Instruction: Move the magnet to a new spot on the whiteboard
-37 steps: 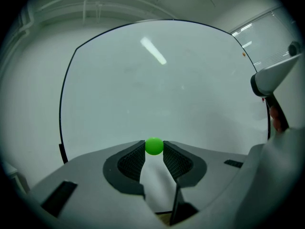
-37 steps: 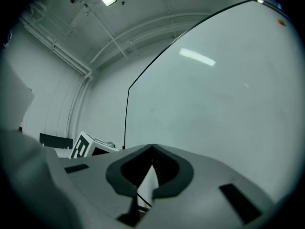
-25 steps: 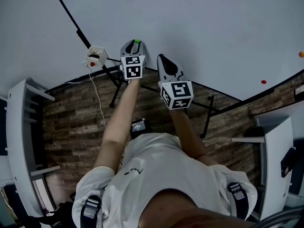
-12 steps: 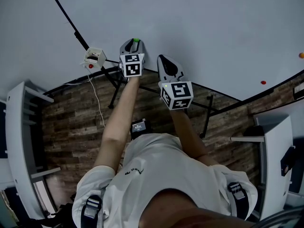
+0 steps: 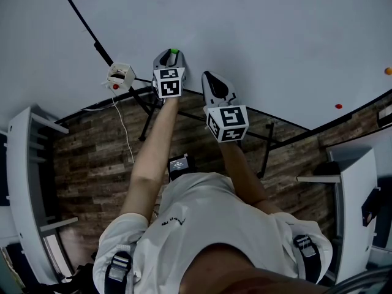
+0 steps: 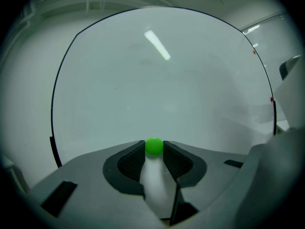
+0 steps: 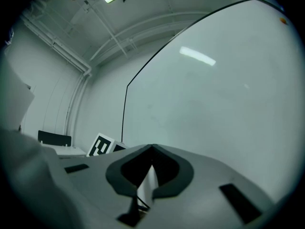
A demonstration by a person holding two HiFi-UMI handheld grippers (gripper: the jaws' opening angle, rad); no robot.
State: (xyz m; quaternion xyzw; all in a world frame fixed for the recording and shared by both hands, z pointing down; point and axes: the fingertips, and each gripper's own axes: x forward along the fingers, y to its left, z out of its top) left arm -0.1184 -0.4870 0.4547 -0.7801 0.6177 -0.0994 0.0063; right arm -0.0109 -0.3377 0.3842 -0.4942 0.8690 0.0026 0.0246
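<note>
**Control:** What do you see, nearest first?

**Operator:** Right below me are two bare forearms (image 5: 153, 158) reaching out with one gripper each, so I count two grippers and two marker cubes (image 5: 169, 82). My left gripper (image 5: 172, 54) has its fingers (image 6: 133, 159) clamped on the one green magnet (image 6: 154, 146), with a pad pressing it from either side. The magnet is up at the whiteboard (image 5: 257, 35), though I cannot tell whether it touches the surface. My right gripper (image 5: 207, 76) sits just beside the left one, at its 4 o'clock. Its fingers (image 7: 167, 166) are closed tip to tip with nothing between them.

**Control:** And farther out?

**Operator:** One small white box (image 5: 120, 75) with a red button is at 8 o'clock of the left gripper, by the board's lower edge. Far across the board are one red dot (image 5: 339, 106) and one orange dot (image 5: 388, 70), both towards 3 o'clock of the right gripper. They are well apart from the magnet, and the orange one is farther out.

**Control:** Any change over the last second?

**Operator:** Hardly any. Both grippers stand where they did, and the left one's grip on the magnet is the same.
</note>
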